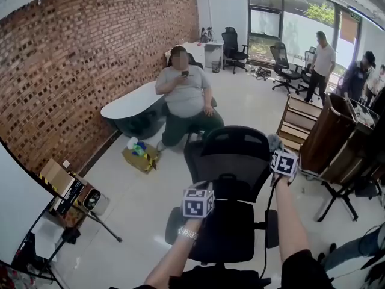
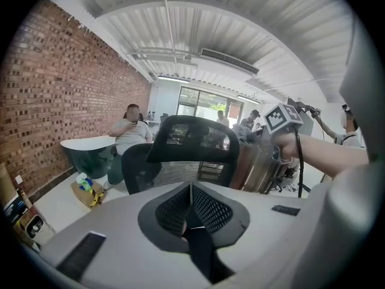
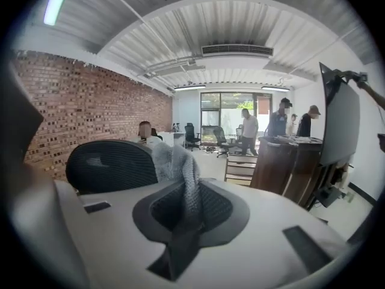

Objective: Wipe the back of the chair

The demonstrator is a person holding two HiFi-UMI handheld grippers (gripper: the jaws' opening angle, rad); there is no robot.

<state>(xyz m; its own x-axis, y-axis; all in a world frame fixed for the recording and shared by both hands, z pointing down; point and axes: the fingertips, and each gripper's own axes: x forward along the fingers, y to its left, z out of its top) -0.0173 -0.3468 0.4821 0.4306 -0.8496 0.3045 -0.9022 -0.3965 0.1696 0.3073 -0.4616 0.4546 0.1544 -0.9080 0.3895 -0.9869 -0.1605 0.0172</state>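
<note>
A black mesh office chair (image 1: 231, 179) stands right in front of me with its back and headrest (image 1: 236, 144) turned my way. My left gripper (image 1: 203, 192) hovers just behind the chair back, its jaws shut with nothing between them (image 2: 191, 188). The headrest (image 2: 192, 138) fills the left gripper view ahead. My right gripper (image 1: 278, 152) is held up beside the right edge of the headrest, shut on a grey knitted cloth (image 1: 274, 141). In the right gripper view the cloth (image 3: 179, 164) sticks up from the jaws, with the headrest (image 3: 111, 164) just to its left.
A person (image 1: 183, 95) sits beyond the chair by a white rounded table (image 1: 129, 101). A cardboard box (image 1: 141, 157) lies on the floor left of the chair. Wooden shelves (image 1: 298, 122) and a dark cabinet (image 1: 328, 134) stand at right. Tripods and gear (image 1: 78, 200) crowd the left.
</note>
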